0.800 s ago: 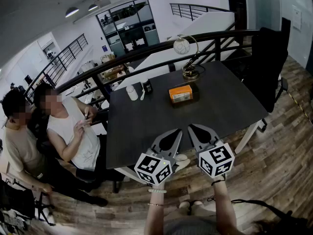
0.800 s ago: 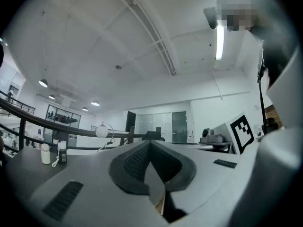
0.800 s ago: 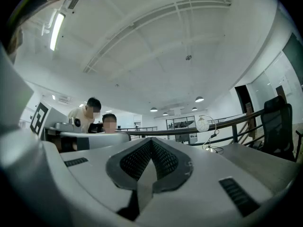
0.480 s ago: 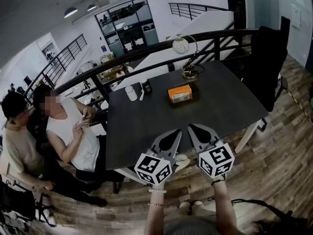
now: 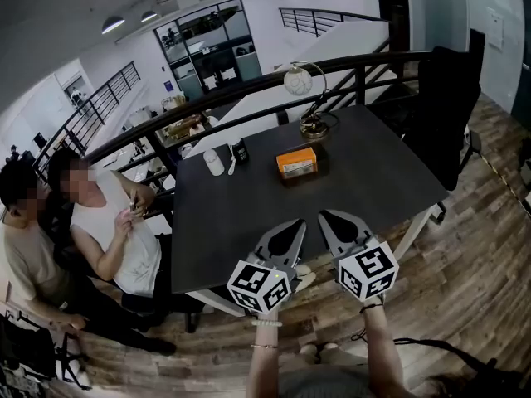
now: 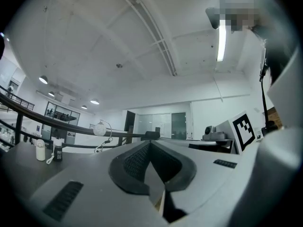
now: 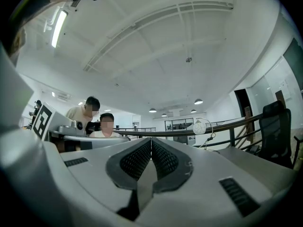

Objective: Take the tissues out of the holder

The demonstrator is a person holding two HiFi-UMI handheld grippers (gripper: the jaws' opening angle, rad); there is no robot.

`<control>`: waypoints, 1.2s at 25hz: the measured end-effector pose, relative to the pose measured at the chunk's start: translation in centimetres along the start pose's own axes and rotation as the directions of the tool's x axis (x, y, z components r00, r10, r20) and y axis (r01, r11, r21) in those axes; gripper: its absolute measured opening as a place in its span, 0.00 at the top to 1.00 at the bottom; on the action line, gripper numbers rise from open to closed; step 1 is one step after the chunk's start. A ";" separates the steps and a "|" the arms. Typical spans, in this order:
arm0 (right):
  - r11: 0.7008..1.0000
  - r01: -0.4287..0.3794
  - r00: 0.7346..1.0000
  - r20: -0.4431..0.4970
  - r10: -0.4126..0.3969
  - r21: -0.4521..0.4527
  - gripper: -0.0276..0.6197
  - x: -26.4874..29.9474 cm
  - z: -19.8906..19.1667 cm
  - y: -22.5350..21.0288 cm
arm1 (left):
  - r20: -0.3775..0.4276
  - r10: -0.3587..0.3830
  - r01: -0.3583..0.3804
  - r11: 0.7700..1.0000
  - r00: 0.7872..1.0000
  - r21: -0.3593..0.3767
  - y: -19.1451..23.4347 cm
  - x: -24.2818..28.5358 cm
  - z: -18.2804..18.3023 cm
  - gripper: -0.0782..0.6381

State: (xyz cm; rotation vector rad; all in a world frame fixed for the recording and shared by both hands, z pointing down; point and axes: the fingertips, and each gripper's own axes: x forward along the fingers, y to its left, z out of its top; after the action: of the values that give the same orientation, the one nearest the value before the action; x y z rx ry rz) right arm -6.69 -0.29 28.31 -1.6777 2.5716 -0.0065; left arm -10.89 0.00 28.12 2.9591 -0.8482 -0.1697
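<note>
Left gripper (image 5: 300, 222) and right gripper (image 5: 325, 215) both pressed together, pinching nothing, over the table's (image 5: 241, 222) near edge. Orange holder (image 5: 296, 162) sits far across, near lamp (image 5: 309, 98).

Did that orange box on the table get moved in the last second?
No. The orange tissue holder sits in the same spot beside the lamp base as before; the whole view shifted slightly, not the box.
</note>
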 end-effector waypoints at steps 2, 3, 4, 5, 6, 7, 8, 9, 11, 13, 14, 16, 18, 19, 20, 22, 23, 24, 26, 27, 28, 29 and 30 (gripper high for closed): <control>1.000 -0.011 1.000 -0.009 0.011 0.008 0.94 -0.7 -0.1 -0.7 | 0.003 -0.009 0.009 1.000 1.000 -0.004 -0.7 0.7 -0.3 0.88; 1.000 -0.012 1.000 -0.017 0.012 0.017 0.94 -1.2 -0.4 -1.1 | 0.001 -0.015 0.015 1.000 1.000 -0.004 -1.2 1.0 -0.4 0.88; 1.000 -0.009 1.000 -0.023 0.009 0.030 0.94 -1.6 -0.7 -1.7 | 0.000 -0.021 0.021 1.000 1.000 -0.005 -1.7 1.3 -0.6 0.88; 0.999 -0.004 1.000 -0.026 0.006 0.045 0.94 -2.0 -1.0 -2.3 | -0.001 -0.022 0.022 1.000 1.000 -0.006 -2.1 1.5 -0.8 0.88; 0.998 -0.004 1.000 -0.030 0.006 0.058 0.94 -2.2 -1.2 -2.8 | -0.004 -0.018 0.018 1.000 1.000 -0.009 -2.2 1.6 -1.0 0.88; 0.998 -0.011 0.999 -0.037 0.013 0.064 0.94 -2.2 -1.6 -2.9 | -0.009 -0.008 0.008 1.000 1.000 -0.012 -2.0 1.7 -1.2 0.88; 0.998 -0.021 0.999 -0.049 0.024 0.065 0.94 -2.2 -1.9 -2.8 | -0.017 0.006 -0.006 1.000 1.000 -0.016 -1.7 1.6 -1.5 0.88; 0.998 -0.032 0.997 -0.062 0.036 0.063 0.94 -2.1 -2.3 -2.6 | -0.025 0.019 -0.019 1.000 1.000 -0.019 -1.3 1.6 -1.7 0.88; 0.996 -0.044 0.996 -0.074 0.049 0.071 0.94 -2.0 -2.8 -2.7 | -0.036 0.029 -0.030 0.999 0.999 -0.018 -1.1 1.8 -1.9 0.88; 0.994 -0.048 0.996 -0.070 0.055 0.096 0.94 -1.7 -3.1 -3.2 | -0.048 0.025 -0.026 1.000 0.999 -0.015 -1.3 2.4 -2.2 0.88; 0.993 -0.050 0.996 -0.068 0.058 0.109 0.94 -1.5 -3.2 -3.5 | -0.056 0.025 -0.025 1.000 0.998 -0.011 -1.3 2.7 -2.3 0.88; 0.991 -0.051 0.996 -0.065 0.060 0.125 0.94 -0.8 -3.4 -4.0 | -0.072 0.026 -0.026 1.000 0.997 -0.004 -1.0 3.1 -2.6 0.88; 0.990 -0.052 0.996 -0.063 0.061 0.134 0.94 -0.1 -3.5 -4.6 | -0.079 0.031 -0.032 1.000 0.996 -0.002 -0.4 3.6 -2.8 0.88; 0.989 -0.054 0.996 -0.062 0.063 0.137 0.94 0.3 -3.6 -4.9 | -0.079 0.037 -0.038 0.999 0.996 -0.001 0.0 3.8 -2.8 0.88; 0.989 -0.058 0.996 -0.062 0.067 0.137 0.94 0.8 -3.6 -5.2 | -0.078 0.044 -0.044 0.999 0.996 0.000 0.5 4.0 -2.8 0.88; 0.988 -0.066 0.996 -0.057 0.074 0.138 0.94 1.9 -3.5 -5.9 | -0.072 0.050 -0.050 0.999 0.996 0.005 1.5 4.6 -2.6 0.88; 0.988 -0.067 0.996 -0.052 0.075 0.140 0.94 2.5 -3.5 -6.2 | -0.069 0.050 -0.049 0.999 0.996 0.010 1.9 5.0 -2.5 0.88; 0.987 -0.068 0.996 -0.046 0.075 0.143 0.94 3.0 -3.4 -6.6 | -0.067 0.048 -0.047 0.999 0.997 0.015 2.3 5.5 -2.5 0.88; 0.988 -0.069 0.996 -0.038 0.075 0.140 0.94 4.1 -3.4 -7.4 | -0.058 0.047 -0.046 0.999 0.997 0.019 3.2 6.6 -2.5 0.88; 0.989 -0.071 0.996 -0.039 0.077 0.133 0.94 4.6 -3.4 -7.8 | -0.052 0.048 -0.048 0.999 0.997 0.016 3.7 7.2 -2.5 0.88; 0.990 -0.074 0.996 -0.043 0.080 0.123 0.94 5.2 -3.4 -8.2 | -0.048 0.049 -0.048 0.999 0.998 0.012 4.2 7.8 -2.5 0.88; 0.991 -0.075 0.996 -0.047 0.081 0.114 0.94 5.7 -3.3 -8.6 | -0.046 0.045 -0.044 0.999 0.998 0.009 4.6 8.5 -2.5 0.88; 0.992 -0.072 0.996 -0.048 0.077 0.108 0.94 6.1 -3.2 -9.2 | -0.046 0.036 -0.036 0.999 0.998 0.008 4.9 9.3 -2.5 0.88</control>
State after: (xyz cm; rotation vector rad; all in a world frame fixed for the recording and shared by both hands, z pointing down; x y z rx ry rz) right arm -0.92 -9.68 31.50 -1.5645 2.6188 -0.1815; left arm -5.30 -9.09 30.21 2.9392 -0.8979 -0.0968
